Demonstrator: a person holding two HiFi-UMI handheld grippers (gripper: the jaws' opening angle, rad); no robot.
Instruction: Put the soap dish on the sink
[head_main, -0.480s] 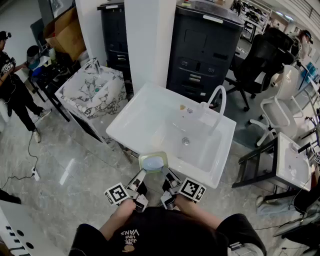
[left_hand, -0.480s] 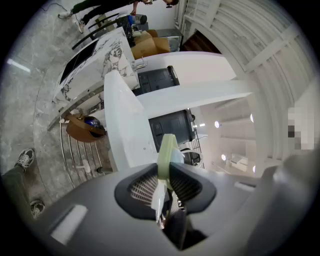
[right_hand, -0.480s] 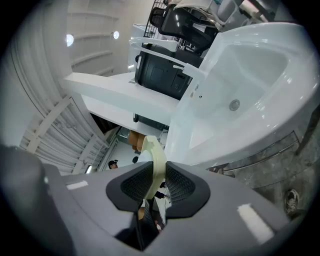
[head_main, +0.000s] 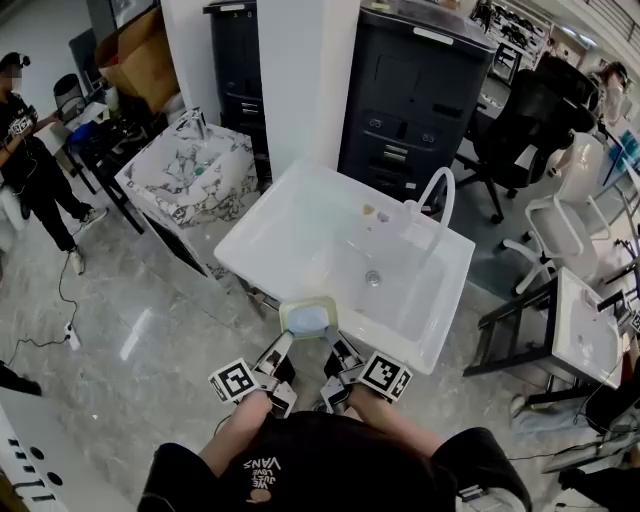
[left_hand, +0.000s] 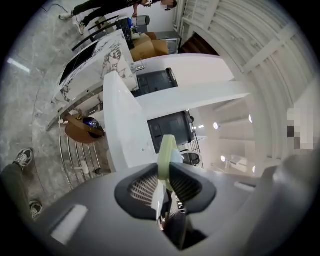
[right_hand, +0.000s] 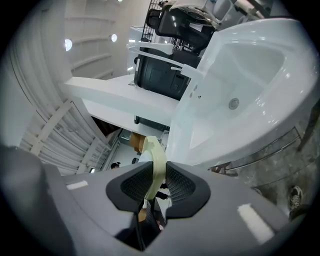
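A pale green soap dish (head_main: 308, 317) with a bluish inside hangs just over the near rim of the white sink (head_main: 300, 215). My left gripper (head_main: 283, 345) is shut on its left edge and my right gripper (head_main: 334, 346) on its right edge. In the left gripper view the dish's rim (left_hand: 166, 156) stands on edge between the dark ribbed pads (left_hand: 145, 187). The right gripper view shows the same rim (right_hand: 155, 161) pinched between its pads (right_hand: 178, 186), with the sink basin (right_hand: 250, 75) and its drain ahead.
A curved white faucet (head_main: 440, 195) rises at the sink's far right. A marbled sink (head_main: 185, 170) stands to the left, a dark cabinet (head_main: 420, 90) behind, black and white chairs (head_main: 575, 200) to the right. A person (head_main: 25, 150) stands at far left.
Both grippers and the soap dish have shifted slightly forward, the dish now reaching a little further over the sink's near rim. The grip is unchanged.
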